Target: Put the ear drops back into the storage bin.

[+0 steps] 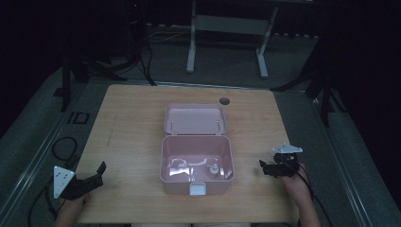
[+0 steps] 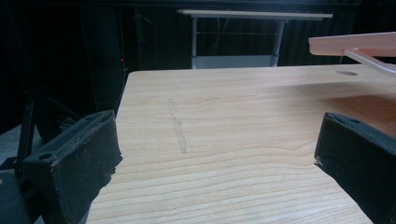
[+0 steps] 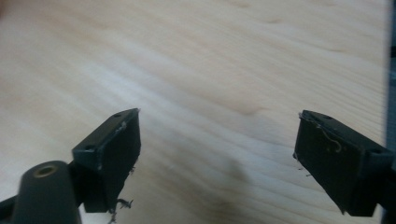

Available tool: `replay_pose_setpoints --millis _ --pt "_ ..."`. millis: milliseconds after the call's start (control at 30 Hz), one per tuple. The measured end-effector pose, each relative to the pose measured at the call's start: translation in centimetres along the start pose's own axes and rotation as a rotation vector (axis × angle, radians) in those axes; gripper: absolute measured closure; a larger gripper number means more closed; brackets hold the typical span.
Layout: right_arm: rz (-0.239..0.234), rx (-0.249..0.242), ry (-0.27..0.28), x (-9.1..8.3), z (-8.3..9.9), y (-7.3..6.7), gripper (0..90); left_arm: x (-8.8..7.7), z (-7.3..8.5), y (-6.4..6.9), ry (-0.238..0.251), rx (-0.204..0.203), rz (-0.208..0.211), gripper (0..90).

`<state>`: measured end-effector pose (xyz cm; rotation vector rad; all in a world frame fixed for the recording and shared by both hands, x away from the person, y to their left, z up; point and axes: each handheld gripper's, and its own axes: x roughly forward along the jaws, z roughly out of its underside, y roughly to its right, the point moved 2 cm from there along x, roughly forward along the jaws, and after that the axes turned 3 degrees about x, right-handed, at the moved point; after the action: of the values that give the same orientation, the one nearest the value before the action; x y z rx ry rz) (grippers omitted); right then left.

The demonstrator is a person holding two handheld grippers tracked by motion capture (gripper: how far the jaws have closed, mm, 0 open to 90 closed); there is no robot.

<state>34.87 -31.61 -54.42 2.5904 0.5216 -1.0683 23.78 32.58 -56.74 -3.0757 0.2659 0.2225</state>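
The left gripper (image 1: 97,172) is resting near the table's (image 1: 132,123) front left corner, jaws standing wide apart with nothing between them, aimed up and across toward the pink box (image 1: 197,165). The right gripper (image 1: 265,168) is sitting near the front right edge, jaws likewise spread and empty over bare wood, pointing left at the box's right wall, and it looks the nearer of the two. The box is lying between both grippers, close to the front edge, its long side running left to right and a small object (image 1: 213,170) inside. Its open lid (image 1: 195,119) is leaning back beyond it; nothing is blocking either approach.
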Motion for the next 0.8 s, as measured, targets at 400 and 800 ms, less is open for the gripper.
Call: replay_pose_setpoints --millis 400,800 --pt "0.168 0.203 0.217 -0.3 1.3 0.7 13.5 0.0 0.0 0.0 0.001 0.001 -0.001 0.4" --pt "0.225 0.250 0.330 -0.1 2.2 0.3 13.4 0.0 0.0 0.0 0.001 0.000 0.001 0.4"
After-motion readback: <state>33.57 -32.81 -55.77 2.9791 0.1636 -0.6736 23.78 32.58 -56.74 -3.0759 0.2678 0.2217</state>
